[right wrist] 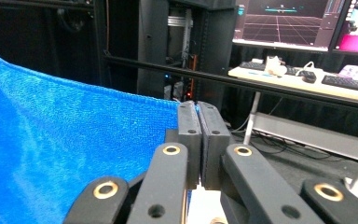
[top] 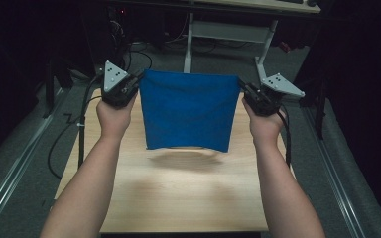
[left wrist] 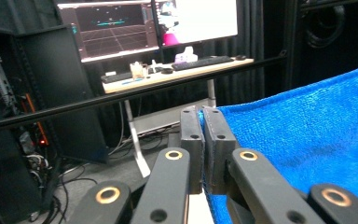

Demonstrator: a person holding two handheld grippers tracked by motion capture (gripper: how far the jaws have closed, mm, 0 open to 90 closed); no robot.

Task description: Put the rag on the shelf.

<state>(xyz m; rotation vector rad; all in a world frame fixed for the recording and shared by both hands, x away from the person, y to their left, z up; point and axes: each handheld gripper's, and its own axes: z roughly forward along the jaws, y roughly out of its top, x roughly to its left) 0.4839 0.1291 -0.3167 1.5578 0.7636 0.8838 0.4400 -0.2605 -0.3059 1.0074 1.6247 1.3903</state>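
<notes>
Your forearms are cut off at the bottom of the high view. You hold the blue cloth (top: pixel 188 110) stretched in the air above the wooden surface (top: pixel 178 193). Your left gripper (top: pixel 138 79) pinches its top left corner and your right gripper (top: pixel 244 90) its top right, jaws pressed together on the fabric. The gripper views show the clamped edges close up, with a desk (left wrist: pixel 168 77) and monitors (left wrist: pixel 116 28) behind.

Dim room, dark edges all round; light falls from above onto the table (top: pixel 178 198), a soft shadow lies under the blue cloth (top: pixel 188 111), monitors (left wrist: pixel 149 23) glare, slight blur.
</notes>
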